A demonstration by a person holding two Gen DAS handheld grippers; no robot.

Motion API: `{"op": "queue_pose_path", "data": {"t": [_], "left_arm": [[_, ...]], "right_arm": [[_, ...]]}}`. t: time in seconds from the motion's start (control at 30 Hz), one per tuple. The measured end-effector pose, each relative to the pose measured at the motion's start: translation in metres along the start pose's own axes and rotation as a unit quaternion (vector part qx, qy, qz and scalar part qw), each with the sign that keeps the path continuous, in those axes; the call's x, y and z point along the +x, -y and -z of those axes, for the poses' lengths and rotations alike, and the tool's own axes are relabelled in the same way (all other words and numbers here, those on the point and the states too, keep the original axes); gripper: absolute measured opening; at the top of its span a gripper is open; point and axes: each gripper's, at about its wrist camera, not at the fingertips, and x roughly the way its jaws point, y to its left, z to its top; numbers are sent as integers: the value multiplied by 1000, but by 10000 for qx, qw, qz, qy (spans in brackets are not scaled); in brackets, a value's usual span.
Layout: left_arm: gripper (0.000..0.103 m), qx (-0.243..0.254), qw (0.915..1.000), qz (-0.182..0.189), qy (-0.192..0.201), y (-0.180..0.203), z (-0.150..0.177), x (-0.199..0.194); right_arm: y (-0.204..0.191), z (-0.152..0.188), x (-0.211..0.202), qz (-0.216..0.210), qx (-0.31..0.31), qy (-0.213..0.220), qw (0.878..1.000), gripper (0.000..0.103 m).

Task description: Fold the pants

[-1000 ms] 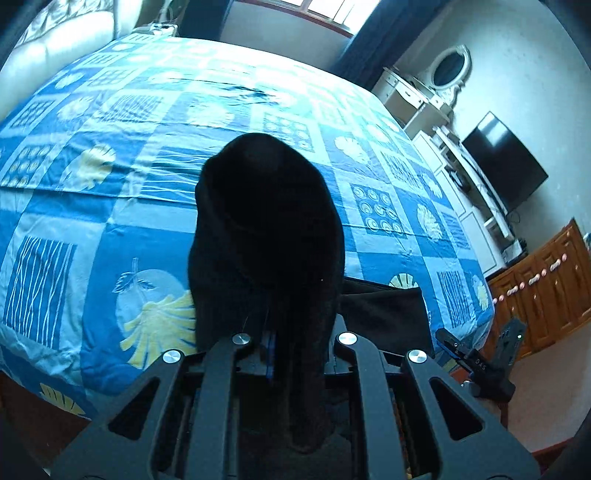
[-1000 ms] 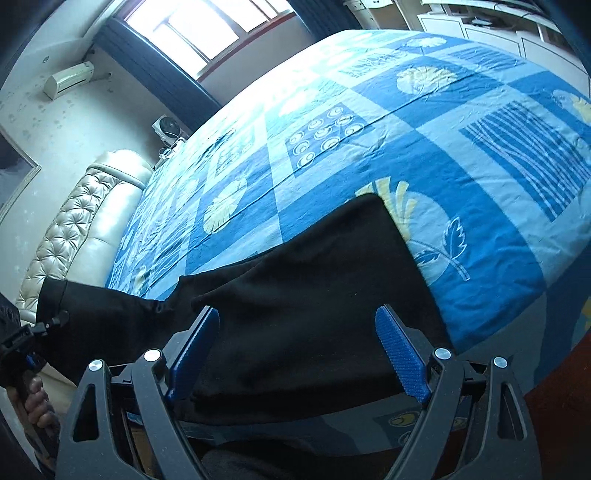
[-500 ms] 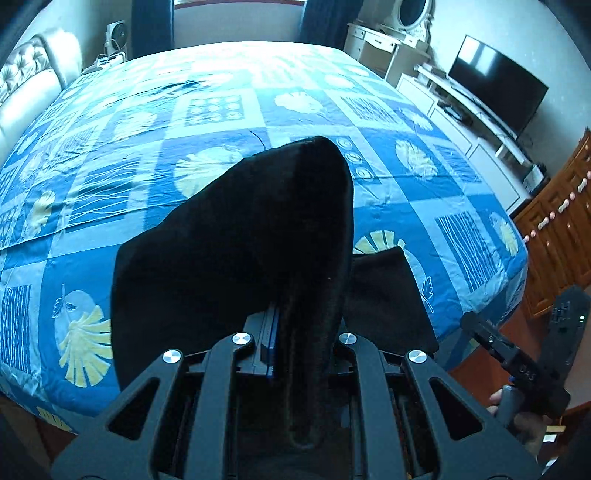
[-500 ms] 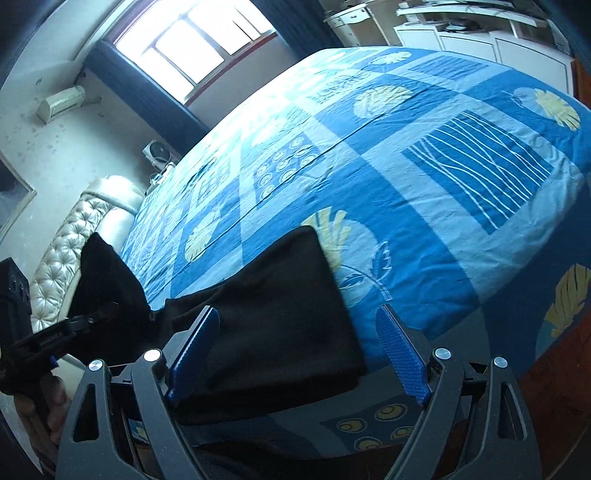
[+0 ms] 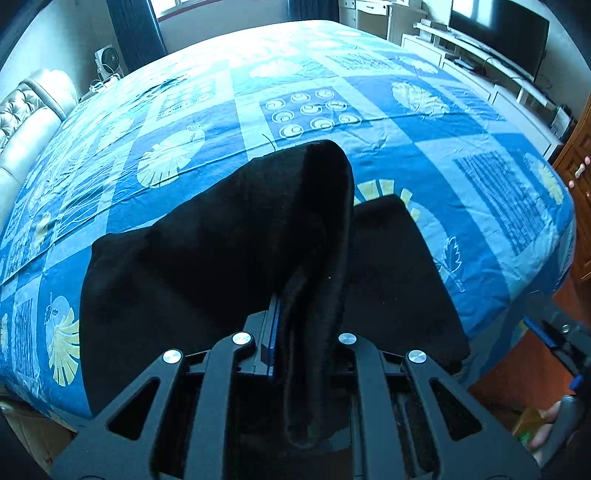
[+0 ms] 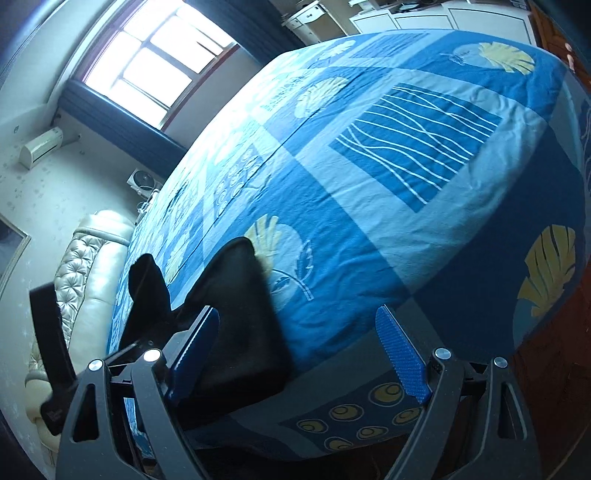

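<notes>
Black pants (image 5: 207, 266) lie on the blue patterned bed near its front edge. My left gripper (image 5: 303, 332) is shut on one end of the pants and holds it raised, so the cloth arches over the flat part (image 5: 391, 273). In the right wrist view the pants (image 6: 236, 317) lie at the lower left, with the raised fold (image 6: 147, 284) and the left gripper (image 6: 55, 354) behind. My right gripper (image 6: 299, 350) is open and empty, off the bed's corner and to the right of the pants.
The bed (image 5: 332, 74) fills both views. A padded headboard (image 6: 85, 266) is at the left. A TV (image 5: 498, 29) on a white cabinet and wooden furniture (image 5: 580, 177) stand at the right. A window (image 6: 155, 59) is behind the bed.
My left gripper has carried the held end of the pants to the right, over the flat part. My right gripper has pulled back and right, off the pants, still open.
</notes>
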Motion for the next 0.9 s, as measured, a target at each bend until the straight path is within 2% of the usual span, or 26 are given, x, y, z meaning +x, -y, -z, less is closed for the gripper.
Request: {"op": "queue_pose_path", "data": {"t": [0.43, 0.53, 0.57, 0.6, 0.63, 0.7, 0.73, 0.77, 0.8, 0.9], "left_arm": [[14, 390, 9967, -694, 177, 29, 12, 16], [21, 489, 9960, -696, 261, 33, 13, 15], [27, 494, 9964, -608, 310, 34, 14, 14], [37, 498, 9966, -556, 347, 35, 16, 12], [43, 509, 9969, -456, 383, 36, 17, 9], [55, 497, 9974, -112, 500, 36, 21, 0], [57, 463, 9974, 86, 548, 34, 24, -6], [64, 391, 9967, 395, 588, 29, 28, -17], [72, 333, 9960, 547, 624, 25, 30, -24], [86, -102, 9891, 1124, 948, -14, 41, -56]], "right_arm": [[18, 2, 4, 12, 221, -46, 9997, 86], [18, 1, 1, 64, 192, 14, 9998, 86], [18, 0, 1, 74, 186, 24, 9998, 86], [18, -1, -1, 103, 175, 43, 9998, 86], [17, -1, -2, 132, 166, 70, 9997, 86], [15, -3, -6, 147, 142, 130, 9997, 86], [14, -3, -8, 150, 119, 166, 9997, 86], [12, -4, -10, 141, 98, 195, 9997, 86], [10, -6, -13, 81, 84, 224, 9997, 86], [-1, -9, -16, -422, 81, 157, 9990, 86]]}}
